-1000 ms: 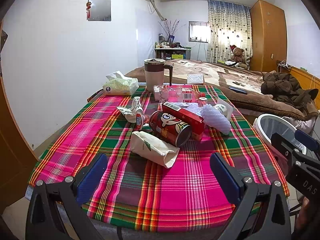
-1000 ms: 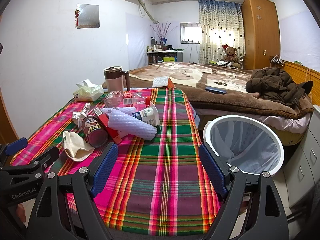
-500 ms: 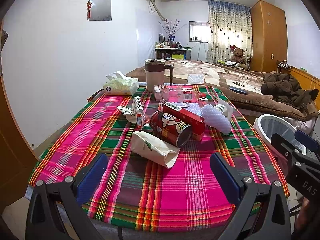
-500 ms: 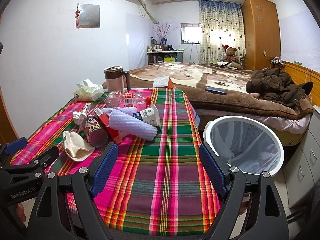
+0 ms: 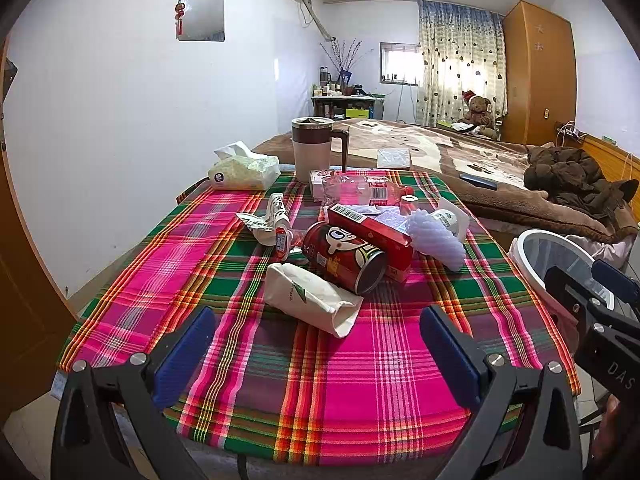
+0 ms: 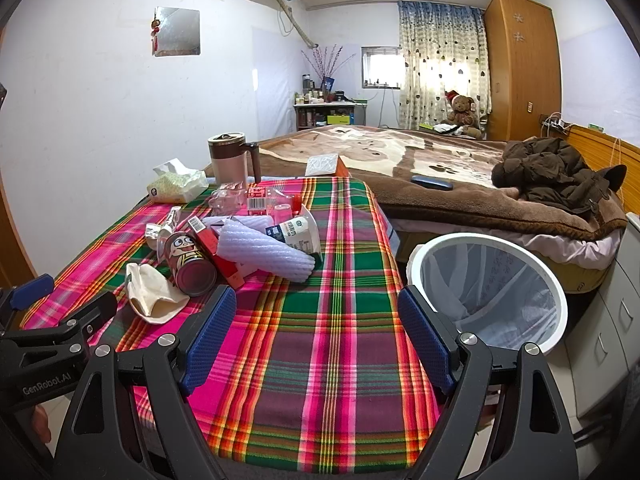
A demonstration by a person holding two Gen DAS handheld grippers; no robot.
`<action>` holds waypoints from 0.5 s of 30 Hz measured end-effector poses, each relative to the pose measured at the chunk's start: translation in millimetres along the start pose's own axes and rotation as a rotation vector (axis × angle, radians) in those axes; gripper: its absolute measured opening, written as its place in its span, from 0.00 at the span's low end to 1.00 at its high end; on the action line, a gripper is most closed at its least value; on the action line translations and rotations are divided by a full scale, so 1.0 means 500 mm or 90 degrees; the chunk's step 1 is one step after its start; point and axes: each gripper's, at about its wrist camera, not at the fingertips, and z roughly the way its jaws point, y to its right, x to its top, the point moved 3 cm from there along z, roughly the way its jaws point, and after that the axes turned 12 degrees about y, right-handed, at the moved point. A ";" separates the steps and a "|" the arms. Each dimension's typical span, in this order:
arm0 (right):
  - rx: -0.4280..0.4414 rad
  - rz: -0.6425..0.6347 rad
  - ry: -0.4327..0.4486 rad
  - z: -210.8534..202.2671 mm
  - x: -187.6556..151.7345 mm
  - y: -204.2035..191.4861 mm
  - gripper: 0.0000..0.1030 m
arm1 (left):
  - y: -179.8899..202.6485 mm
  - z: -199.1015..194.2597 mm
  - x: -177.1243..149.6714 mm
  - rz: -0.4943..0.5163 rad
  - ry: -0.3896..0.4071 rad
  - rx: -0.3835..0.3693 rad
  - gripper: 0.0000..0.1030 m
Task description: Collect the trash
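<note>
A heap of trash lies mid-table on the plaid cloth (image 5: 360, 380): a white paper bag (image 5: 308, 298), a red chip can (image 5: 344, 258) on its side, a red box (image 5: 372, 232), white foam netting (image 5: 436, 236), crumpled wrappers (image 5: 268, 224) and a clear plastic bottle (image 5: 360, 192). The same bag (image 6: 152, 296), can (image 6: 190, 262) and netting (image 6: 264, 250) show in the right wrist view. My left gripper (image 5: 316, 356) is open and empty, short of the bag. My right gripper (image 6: 316, 336) is open and empty over the cloth. A white lined bin (image 6: 492, 288) stands right of the table.
A tissue pack (image 5: 244, 172) and a lidded mug (image 5: 314, 148) stand at the table's far edge. A bed (image 6: 440, 176) with a brown blanket and dark clothes lies beyond. A white wall runs along the left, a grey drawer unit (image 6: 604, 344) at the right.
</note>
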 end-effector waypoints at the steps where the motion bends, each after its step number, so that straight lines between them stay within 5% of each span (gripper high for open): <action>1: 0.001 0.000 0.000 0.000 0.000 0.000 0.82 | -0.001 0.000 0.000 -0.001 0.000 0.000 1.00; 11: 0.023 -0.001 0.003 0.027 -0.001 0.002 0.82 | -0.019 0.025 -0.009 -0.006 -0.022 -0.006 1.00; 15: 0.036 -0.014 0.003 0.056 -0.001 0.005 0.82 | -0.050 0.054 -0.027 -0.045 -0.068 -0.019 1.00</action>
